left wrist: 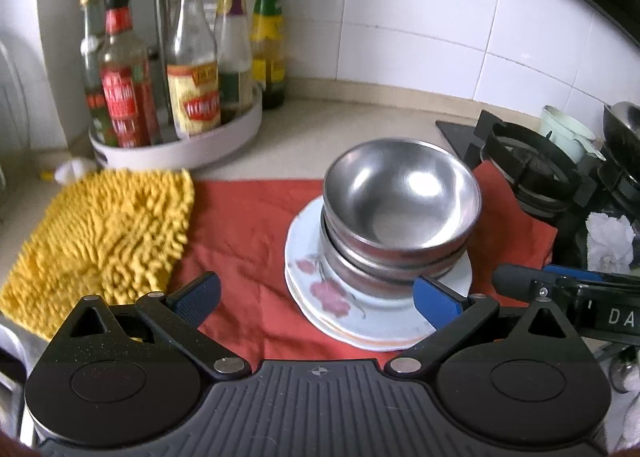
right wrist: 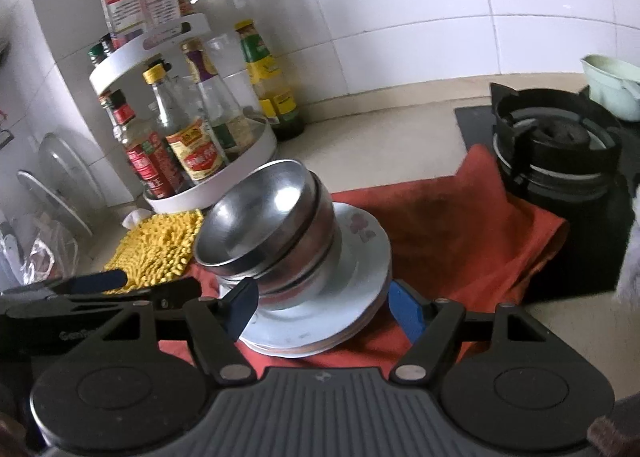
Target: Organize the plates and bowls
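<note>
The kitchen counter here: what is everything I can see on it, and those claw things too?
steel bowls: at least two, silver, nested on the plates
plates: small stack, white, top one with red flowers, on the red cloth
red cloth: one, spread on the counter
yellow mop cloth: one, shaggy, left of the plates
bottle rack: one, white, round, two tiers, in the corner
sauce bottles: several, mixed labels, on the rack
gas burner: one, black, right of the cloth
pale green cup: one, behind the burner
left claw: open, blue pads, before the plates
right claw: open, pads either side of the plate stack
</note>
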Demonstrator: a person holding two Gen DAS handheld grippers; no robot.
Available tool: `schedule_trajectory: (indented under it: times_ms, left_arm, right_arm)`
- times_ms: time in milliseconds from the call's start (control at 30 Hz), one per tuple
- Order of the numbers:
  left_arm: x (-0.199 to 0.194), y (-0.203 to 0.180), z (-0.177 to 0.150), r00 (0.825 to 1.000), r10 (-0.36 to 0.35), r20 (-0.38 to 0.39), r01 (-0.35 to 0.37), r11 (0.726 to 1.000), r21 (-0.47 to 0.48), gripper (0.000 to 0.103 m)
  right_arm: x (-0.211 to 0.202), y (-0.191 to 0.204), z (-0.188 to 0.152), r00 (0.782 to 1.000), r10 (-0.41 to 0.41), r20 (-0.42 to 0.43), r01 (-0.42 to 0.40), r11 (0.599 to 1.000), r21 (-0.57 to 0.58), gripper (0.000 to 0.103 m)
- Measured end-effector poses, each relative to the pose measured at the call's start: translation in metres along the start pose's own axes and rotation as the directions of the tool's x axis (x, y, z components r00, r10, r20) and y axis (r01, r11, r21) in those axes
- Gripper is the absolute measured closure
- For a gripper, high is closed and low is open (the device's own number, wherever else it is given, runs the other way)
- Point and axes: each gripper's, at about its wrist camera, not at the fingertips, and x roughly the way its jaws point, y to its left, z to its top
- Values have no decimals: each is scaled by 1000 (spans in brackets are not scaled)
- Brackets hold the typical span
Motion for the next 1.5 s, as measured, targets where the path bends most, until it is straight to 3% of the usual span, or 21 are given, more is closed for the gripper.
schedule_trajectory:
  times_ms: [333, 700, 1500]
  left_arm:
    - [2, -4, -9, 1000, -6, -21, 6, 1000, 6, 0]
    - [-6, -2, -7, 1000, -8, -14, 7, 999, -50, 0]
    - [-11, -7, -10, 1000, 11, -11, -12, 1000, -27, 0]
  right_arm:
    - [0, 0, -8, 1000, 1, -13, -1, 1000, 21, 33]
    - [-2, 0, -10, 1000, 5, -15, -4, 1000, 27, 31]
    - [-8, 0, -12, 1000, 17, -20, -17, 1000, 21, 31]
